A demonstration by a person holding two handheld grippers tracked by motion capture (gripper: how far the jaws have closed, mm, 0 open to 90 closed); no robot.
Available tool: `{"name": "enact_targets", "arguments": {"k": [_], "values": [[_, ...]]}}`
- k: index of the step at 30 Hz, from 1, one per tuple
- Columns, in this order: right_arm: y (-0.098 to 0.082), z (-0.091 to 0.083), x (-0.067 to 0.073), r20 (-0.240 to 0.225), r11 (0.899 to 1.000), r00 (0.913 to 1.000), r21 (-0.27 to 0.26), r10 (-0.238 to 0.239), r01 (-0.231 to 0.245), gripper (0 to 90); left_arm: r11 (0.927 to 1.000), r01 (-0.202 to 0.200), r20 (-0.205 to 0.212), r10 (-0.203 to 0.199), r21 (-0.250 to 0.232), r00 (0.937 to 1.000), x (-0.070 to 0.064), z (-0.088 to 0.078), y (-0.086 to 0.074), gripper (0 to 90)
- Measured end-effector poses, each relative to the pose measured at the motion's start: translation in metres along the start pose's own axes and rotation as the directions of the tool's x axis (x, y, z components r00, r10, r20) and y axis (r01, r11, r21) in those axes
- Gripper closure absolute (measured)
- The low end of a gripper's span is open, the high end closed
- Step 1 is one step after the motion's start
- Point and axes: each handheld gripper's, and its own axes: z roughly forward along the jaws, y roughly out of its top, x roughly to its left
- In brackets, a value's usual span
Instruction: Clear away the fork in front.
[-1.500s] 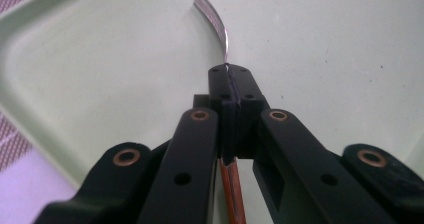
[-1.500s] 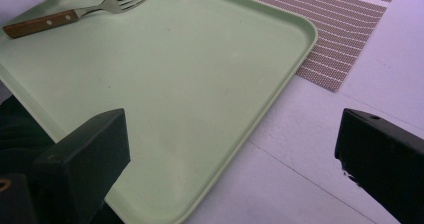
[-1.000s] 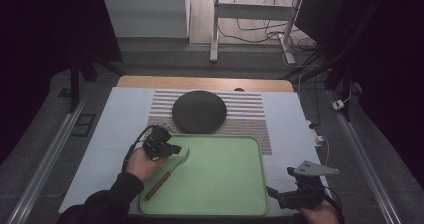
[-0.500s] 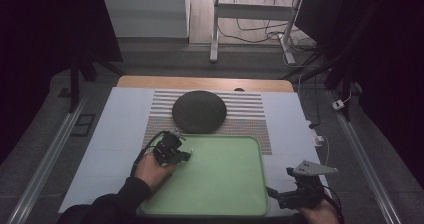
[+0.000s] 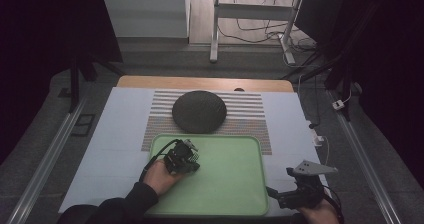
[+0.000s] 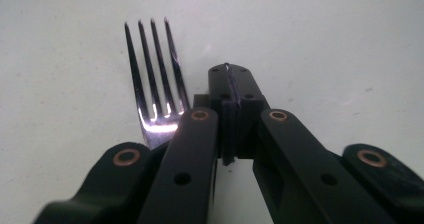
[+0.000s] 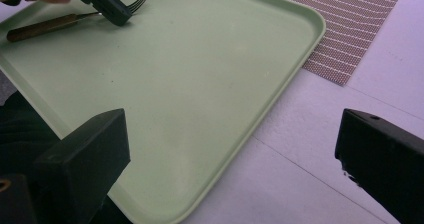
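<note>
Fork (image 6: 152,79) lies on the green tray (image 5: 235,184), in its near-left part, tines toward the tray's middle, wooden handle toward the person. Left gripper (image 5: 186,160) sits over the fork's neck; in the left gripper view its jaws are pressed together beside the tines, with the fork's neck passing under them, and whether they pinch the metal cannot be told. Right gripper (image 5: 280,198) rests at the tray's near-right corner, jaws spread wide with nothing between them. Dark round mat (image 5: 199,111) lies on the striped placemat (image 5: 250,115) beyond the tray, on the white surface (image 5: 115,134).
</note>
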Motion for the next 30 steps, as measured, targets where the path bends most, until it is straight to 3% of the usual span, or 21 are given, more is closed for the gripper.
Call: {"name": "enact_targets", "arguments": {"k": [3, 9, 20, 27, 30], "values": [[0.0, 0.0, 0.0, -0.002, 1.0, 1.0, 0.001, 0.0, 0.0, 0.9, 1.0, 0.001, -0.049, -0.001, -0.005, 0.9988, 0.004, -0.003, -0.002, 88.4], [0.0, 0.001, 0.0, -0.005, 1.0, 1.0, 0.004, 0.001, -0.001, 0.9, 0.9969, 0.079, -0.084, -0.079, -0.008, 0.9933, 0.025, -0.011, -0.008, 88.4], [0.0, 0.001, -0.001, -0.017, 1.0, 0.9999, 0.016, 0.0, 0.0, 0.9, 0.9784, 0.206, -0.074, -0.207, -0.015, 0.9756, 0.063, -0.029, -0.025, 88.4], [0.001, 0.002, 0.0, -0.014, 1.0, 0.9999, 0.02, 0.0, 0.001, 0.9, 0.9688, 0.248, -0.101, -0.248, -0.012, 0.9636, 0.078, -0.038, -0.033, 88.3], [0.0, 0.002, 0.0, -0.015, 1.0, 0.9999, 0.019, -0.001, 0.001, 0.9, 0.9665, 0.256, -0.099, -0.257, -0.021, 0.9614, 0.081, -0.039, -0.035, 87.9]]}}
